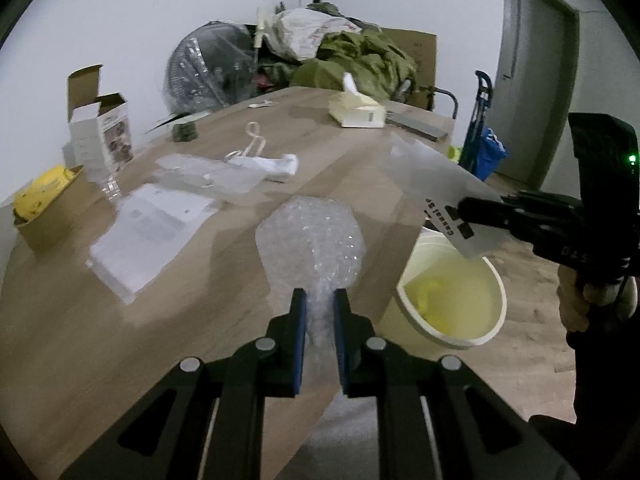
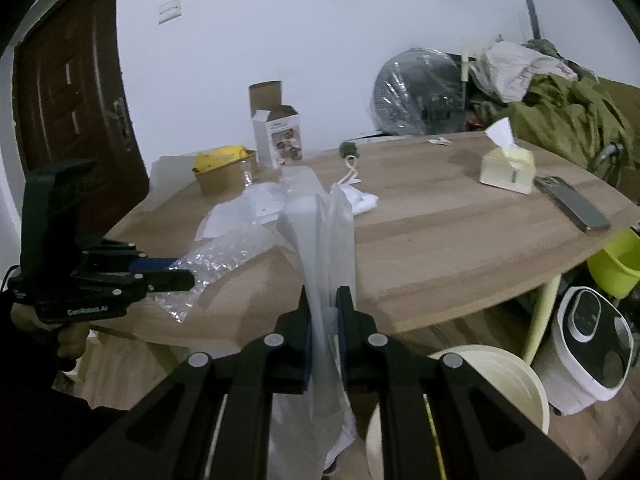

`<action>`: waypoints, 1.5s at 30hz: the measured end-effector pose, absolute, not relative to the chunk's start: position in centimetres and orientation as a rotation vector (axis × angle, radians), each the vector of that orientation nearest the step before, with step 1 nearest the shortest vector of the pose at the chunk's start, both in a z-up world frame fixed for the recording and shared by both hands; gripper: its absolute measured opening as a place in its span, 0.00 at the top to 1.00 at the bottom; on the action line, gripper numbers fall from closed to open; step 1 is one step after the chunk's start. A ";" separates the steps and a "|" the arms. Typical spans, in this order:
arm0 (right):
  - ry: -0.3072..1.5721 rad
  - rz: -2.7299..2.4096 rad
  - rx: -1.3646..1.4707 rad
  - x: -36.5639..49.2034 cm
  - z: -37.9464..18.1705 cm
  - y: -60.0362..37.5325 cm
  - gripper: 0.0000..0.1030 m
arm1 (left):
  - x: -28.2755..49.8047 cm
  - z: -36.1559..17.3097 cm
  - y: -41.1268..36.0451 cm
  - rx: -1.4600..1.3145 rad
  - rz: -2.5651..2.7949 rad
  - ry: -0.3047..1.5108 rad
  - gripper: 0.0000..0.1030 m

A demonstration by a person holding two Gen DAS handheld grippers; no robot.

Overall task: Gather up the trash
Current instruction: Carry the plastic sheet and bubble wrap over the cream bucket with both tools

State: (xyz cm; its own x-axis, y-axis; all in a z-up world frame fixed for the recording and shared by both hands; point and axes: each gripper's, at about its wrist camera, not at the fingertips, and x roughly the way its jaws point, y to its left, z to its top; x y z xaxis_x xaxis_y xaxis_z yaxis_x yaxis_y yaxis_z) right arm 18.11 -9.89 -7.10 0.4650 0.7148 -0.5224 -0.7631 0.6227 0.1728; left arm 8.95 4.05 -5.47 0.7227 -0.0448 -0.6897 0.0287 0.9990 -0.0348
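Note:
My left gripper [image 1: 320, 300] is shut on a sheet of bubble wrap [image 1: 312, 236] and holds it over the near edge of the wooden table [image 1: 120, 340]. My right gripper [image 2: 323, 300] is shut on a flat frosted plastic bag [image 2: 320, 216] with a printed label. In the left wrist view that bag [image 1: 432, 176] hangs above a cream trash bin [image 1: 456, 292] that stands on the floor beside the table. The bin [image 2: 500, 372] also shows below my right gripper. The left gripper [image 2: 172, 276] with the bubble wrap [image 2: 224, 256] shows at the left of the right wrist view.
On the table lie white papers [image 1: 148, 232], a clear plastic bag [image 1: 216, 176], a white cloth with string [image 1: 272, 160], a tissue box [image 1: 356, 110], a phone [image 2: 572, 202], a small carton [image 1: 104, 136] and a brown bowl with yellow trash [image 1: 48, 204]. A green bucket [image 2: 616, 264] stands right.

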 end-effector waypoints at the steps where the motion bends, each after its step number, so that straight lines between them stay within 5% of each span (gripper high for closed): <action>1: 0.599 0.900 -0.085 18.1 -7.2 -10.4 0.91 | 9.2 -5.5 3.7 -0.023 -0.054 0.760 0.88; 34: 0.783 0.542 0.047 20.9 -14.6 -22.9 0.89 | 16.2 -8.3 -7.6 0.098 -0.383 0.808 0.88; 37: 0.813 0.518 0.049 21.4 -15.7 -23.3 0.86 | 16.8 -8.7 -8.4 0.107 -0.407 0.817 0.88; 41: 0.841 0.497 0.067 21.9 -16.8 -23.8 0.67 | 17.4 -9.4 -9.4 0.124 -0.426 0.838 0.88; 45: 0.852 0.489 0.087 22.4 -17.6 -24.4 0.62 | 17.8 -10.0 -10.3 0.160 -0.433 0.849 0.88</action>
